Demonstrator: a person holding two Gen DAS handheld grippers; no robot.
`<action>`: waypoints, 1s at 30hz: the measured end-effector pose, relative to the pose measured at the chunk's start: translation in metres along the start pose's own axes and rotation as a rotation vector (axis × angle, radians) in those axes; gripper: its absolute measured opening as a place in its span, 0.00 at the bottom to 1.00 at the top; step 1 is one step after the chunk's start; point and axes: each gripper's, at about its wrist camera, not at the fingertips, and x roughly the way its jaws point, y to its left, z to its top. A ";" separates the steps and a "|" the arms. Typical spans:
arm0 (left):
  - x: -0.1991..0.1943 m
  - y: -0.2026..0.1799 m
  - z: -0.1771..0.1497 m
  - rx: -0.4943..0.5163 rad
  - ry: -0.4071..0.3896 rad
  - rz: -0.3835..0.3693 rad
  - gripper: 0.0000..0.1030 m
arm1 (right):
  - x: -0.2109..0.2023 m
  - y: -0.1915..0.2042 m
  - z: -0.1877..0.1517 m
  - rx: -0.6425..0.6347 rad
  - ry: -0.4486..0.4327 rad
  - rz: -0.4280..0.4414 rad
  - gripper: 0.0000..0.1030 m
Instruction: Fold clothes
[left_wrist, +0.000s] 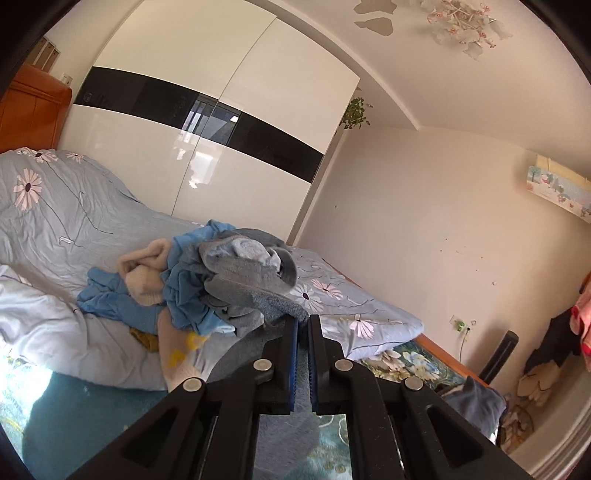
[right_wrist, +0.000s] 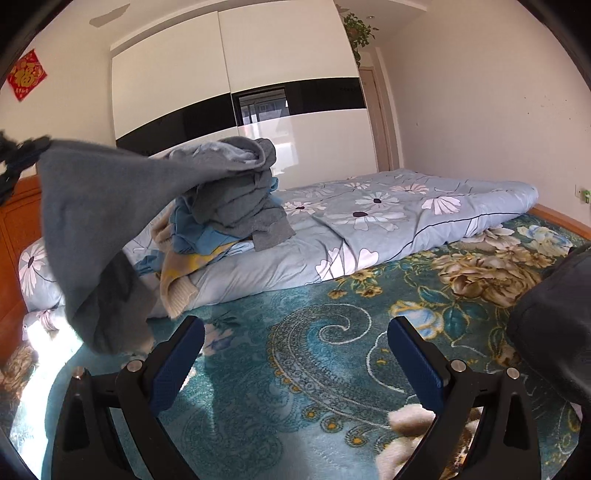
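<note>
A pile of clothes (left_wrist: 207, 284) lies on the bed: blue, cream and grey pieces. My left gripper (left_wrist: 303, 325) is shut on the edge of a grey fleece garment (left_wrist: 255, 288) and lifts it off the pile. In the right wrist view the same grey garment (right_wrist: 99, 206) hangs stretched from the upper left down to the pile (right_wrist: 229, 210). My right gripper (right_wrist: 295, 350) is open and empty above the teal floral bedspread (right_wrist: 332, 350).
A light blue flowered quilt (right_wrist: 388, 218) lies folded across the bed. A white and black wardrobe (left_wrist: 207, 122) stands behind. A dark garment (right_wrist: 554, 321) lies at the right edge. The wooden headboard (right_wrist: 14, 229) is at the left.
</note>
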 end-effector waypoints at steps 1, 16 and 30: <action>-0.019 0.001 -0.010 -0.011 -0.003 -0.007 0.05 | -0.006 -0.001 0.002 0.009 -0.005 -0.006 0.97; -0.124 0.059 -0.125 -0.154 0.120 0.205 0.00 | -0.034 0.045 -0.021 -0.107 0.105 0.060 0.97; 0.061 0.132 -0.186 -0.251 0.505 0.221 0.38 | -0.039 0.046 -0.042 -0.155 0.225 0.053 0.97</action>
